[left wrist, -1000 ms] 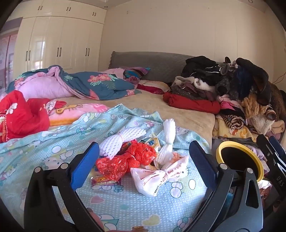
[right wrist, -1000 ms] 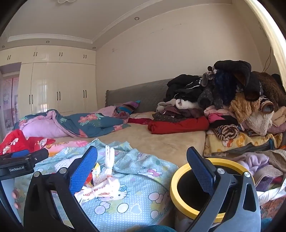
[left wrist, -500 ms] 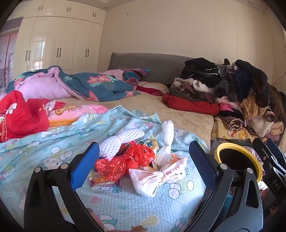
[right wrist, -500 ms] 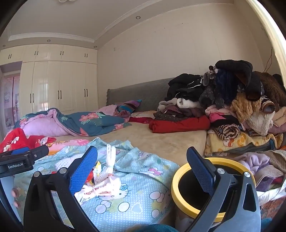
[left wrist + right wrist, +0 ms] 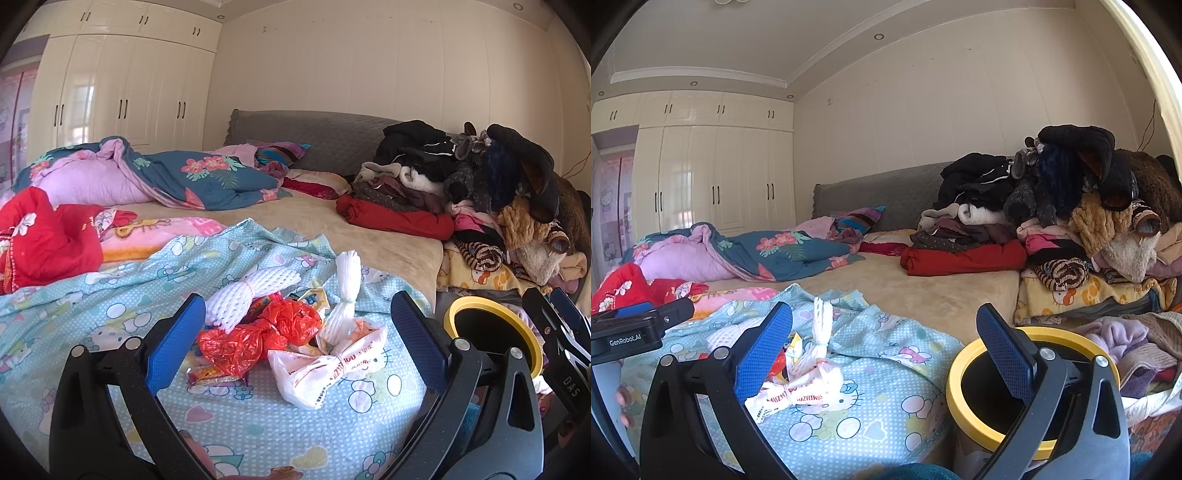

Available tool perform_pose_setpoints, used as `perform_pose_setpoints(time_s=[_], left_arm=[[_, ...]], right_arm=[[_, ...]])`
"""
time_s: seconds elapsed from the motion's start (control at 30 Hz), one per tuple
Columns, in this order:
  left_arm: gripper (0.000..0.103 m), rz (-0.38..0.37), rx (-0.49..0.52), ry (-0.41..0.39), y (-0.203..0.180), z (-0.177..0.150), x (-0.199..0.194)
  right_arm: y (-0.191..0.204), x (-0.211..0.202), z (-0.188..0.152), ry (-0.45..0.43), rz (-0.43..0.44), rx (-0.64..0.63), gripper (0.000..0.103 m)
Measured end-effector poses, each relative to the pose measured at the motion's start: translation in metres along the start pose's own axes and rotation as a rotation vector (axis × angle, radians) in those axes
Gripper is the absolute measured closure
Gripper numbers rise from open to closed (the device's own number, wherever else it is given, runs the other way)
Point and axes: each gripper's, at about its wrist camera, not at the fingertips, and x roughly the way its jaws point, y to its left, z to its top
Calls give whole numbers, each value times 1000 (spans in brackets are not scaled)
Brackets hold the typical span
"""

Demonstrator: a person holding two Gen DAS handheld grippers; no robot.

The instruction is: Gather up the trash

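Trash [image 5: 291, 332] lies bunched at lower centre, framed by the empty, wide-apart left gripper [image 5: 299, 332], while the equally spread right gripper [image 5: 884, 350] waits over the bin [image 5: 964, 398].

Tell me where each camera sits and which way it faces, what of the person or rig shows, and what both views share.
Left wrist: sits on the left claw, facing the trash pile on the blue sheet: red bag, white bag; open blue fingers frame it.
Right wrist: sits on the right claw, facing between sheet and yellow-rimmed bin; open fingers and the other claw's body show at left.
Shared: white bag, bin, clothes pile.
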Motion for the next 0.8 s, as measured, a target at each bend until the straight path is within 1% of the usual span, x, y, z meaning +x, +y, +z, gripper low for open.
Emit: perform_pose_setpoints(time_s=[0.8], left_arm=[[11, 0, -3, -3, 1, 0, 0]], right_arm=[[3, 4, -5, 9, 5, 0, 6]])
